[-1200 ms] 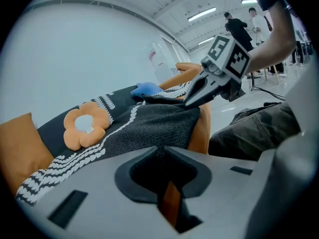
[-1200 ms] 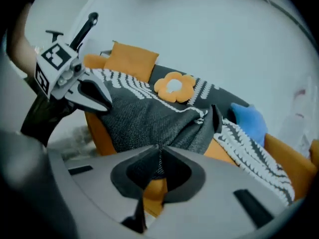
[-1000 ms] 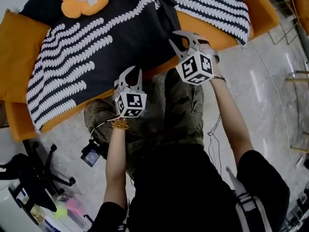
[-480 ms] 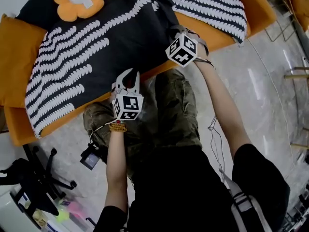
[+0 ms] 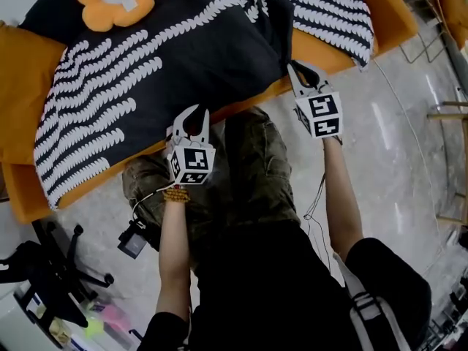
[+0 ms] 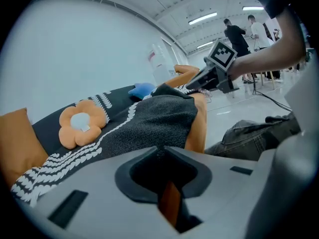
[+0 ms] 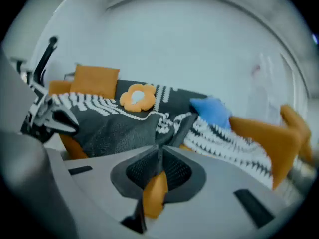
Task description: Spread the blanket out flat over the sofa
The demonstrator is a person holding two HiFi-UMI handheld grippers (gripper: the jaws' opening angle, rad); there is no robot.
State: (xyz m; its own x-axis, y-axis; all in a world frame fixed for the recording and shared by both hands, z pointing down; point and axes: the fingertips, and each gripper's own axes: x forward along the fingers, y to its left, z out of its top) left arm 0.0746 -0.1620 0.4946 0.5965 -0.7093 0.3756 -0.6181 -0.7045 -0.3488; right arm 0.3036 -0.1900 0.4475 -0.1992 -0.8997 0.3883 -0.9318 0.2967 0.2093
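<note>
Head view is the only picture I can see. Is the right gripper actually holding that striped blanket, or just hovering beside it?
Observer: The right gripper view shows a fold of the blanket between the jaws of the right gripper, and those jaws are opening.
Operator: Is there anything on the sofa that my picture cuts off?
Observer: Yes, a blue cushion sits on the sofa, beyond the bunched part of the blanket.
Operator: Is anyone else in the room?
Observer: In the left gripper view, a few people stand across the room, past the sofa's far end.
</note>
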